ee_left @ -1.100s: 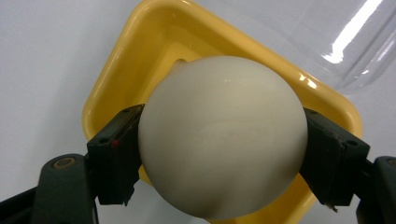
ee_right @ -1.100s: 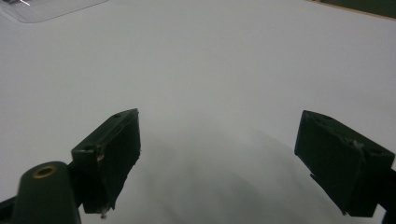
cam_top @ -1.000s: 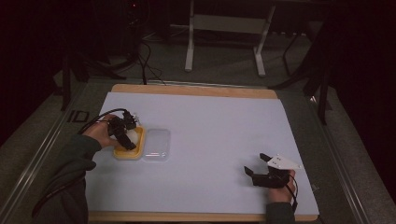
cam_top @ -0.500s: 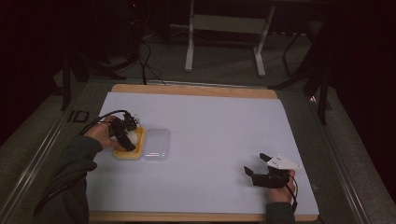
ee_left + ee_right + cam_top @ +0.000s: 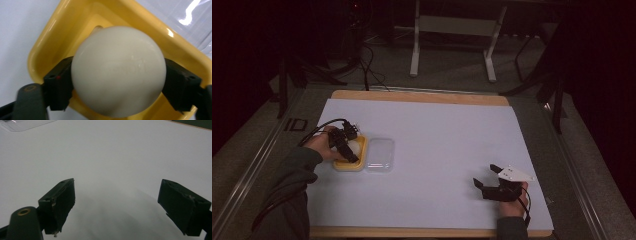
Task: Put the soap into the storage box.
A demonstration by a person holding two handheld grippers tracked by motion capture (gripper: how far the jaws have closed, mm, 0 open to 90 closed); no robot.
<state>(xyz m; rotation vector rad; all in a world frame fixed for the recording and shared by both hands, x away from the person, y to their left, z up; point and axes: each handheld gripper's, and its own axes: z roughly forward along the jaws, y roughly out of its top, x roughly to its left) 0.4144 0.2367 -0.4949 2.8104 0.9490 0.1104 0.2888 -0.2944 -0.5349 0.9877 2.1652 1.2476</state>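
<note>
Our left gripper point(image 5: 117, 82) pinches a white ball point(image 5: 118, 71) between its jaws, directly above a yellow tray point(image 5: 50, 47) that sits beneath it. A clear lid point(image 5: 379, 155) lies just beyond the tray. Our right gripper point(image 5: 122, 205) rests spread apart over bare worktop point(image 5: 120, 152), well apart from the ball.

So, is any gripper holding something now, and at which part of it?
The left gripper holds the white ball by its two opposite sides, at its widest part, above the yellow tray. The right gripper is open and holds nothing.
</note>
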